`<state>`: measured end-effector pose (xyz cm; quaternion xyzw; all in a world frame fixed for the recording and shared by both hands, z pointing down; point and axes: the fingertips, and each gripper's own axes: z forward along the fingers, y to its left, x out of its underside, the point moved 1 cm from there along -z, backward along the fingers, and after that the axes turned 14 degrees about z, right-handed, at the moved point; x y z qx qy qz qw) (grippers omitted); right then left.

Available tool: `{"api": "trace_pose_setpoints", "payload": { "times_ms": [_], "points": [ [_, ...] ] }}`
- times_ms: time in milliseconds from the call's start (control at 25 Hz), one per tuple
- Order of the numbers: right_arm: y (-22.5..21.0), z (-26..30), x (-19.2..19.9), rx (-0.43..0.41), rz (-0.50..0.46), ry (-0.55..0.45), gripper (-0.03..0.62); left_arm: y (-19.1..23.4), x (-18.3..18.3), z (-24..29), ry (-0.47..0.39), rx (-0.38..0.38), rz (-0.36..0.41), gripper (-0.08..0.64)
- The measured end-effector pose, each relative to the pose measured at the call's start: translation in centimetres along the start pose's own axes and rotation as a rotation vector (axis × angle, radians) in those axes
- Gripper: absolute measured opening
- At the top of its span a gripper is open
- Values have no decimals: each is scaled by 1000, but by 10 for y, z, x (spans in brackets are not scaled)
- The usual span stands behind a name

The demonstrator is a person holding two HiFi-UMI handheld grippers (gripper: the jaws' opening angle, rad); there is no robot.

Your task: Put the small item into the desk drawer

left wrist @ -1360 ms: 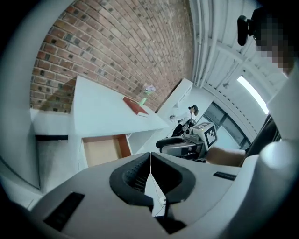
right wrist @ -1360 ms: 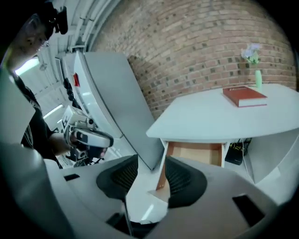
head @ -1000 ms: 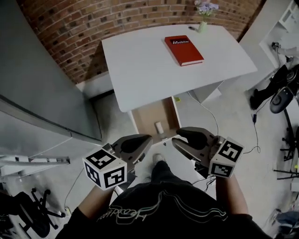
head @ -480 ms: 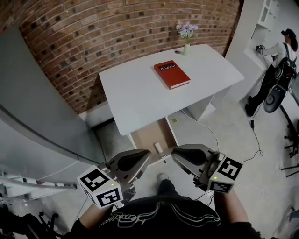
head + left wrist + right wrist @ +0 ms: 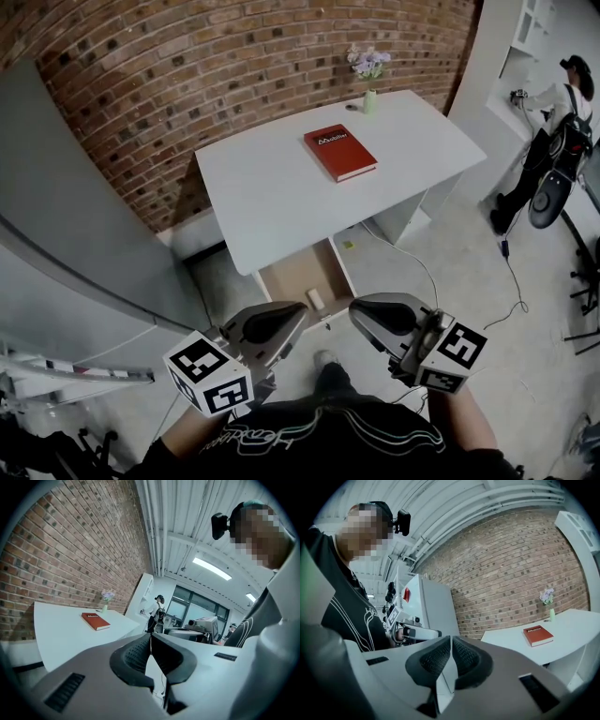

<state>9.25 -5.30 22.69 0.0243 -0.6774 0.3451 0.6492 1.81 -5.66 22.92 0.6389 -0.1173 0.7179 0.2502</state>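
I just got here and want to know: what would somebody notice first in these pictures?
The bright red book lying on the white desk jumps out, with the brick wall behind it. Nearest the camera, the left gripper and right gripper are both shut and empty, close to the open drawer with a small pale item inside.

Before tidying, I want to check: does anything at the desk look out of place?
Only the drawer stands pulled open under the desk, with a small pale item inside; nothing else looks odd.
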Motion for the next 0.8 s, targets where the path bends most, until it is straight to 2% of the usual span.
{"api": "trace_pose_setpoints", "payload": {
  "times_ms": [160, 320, 800],
  "points": [
    [-7, 5, 4, -11, 12, 23, 49, 7, 2, 5, 8, -8, -8, 23],
    [-9, 6, 1, -28, 70, 17, 49, 10, 4, 12, 14, -10, -10, 23],
    [-23, 10, 2, -21, 91, 28, 49, 20, 10, 19, 15, -20, -28, 23]
  ]
}}
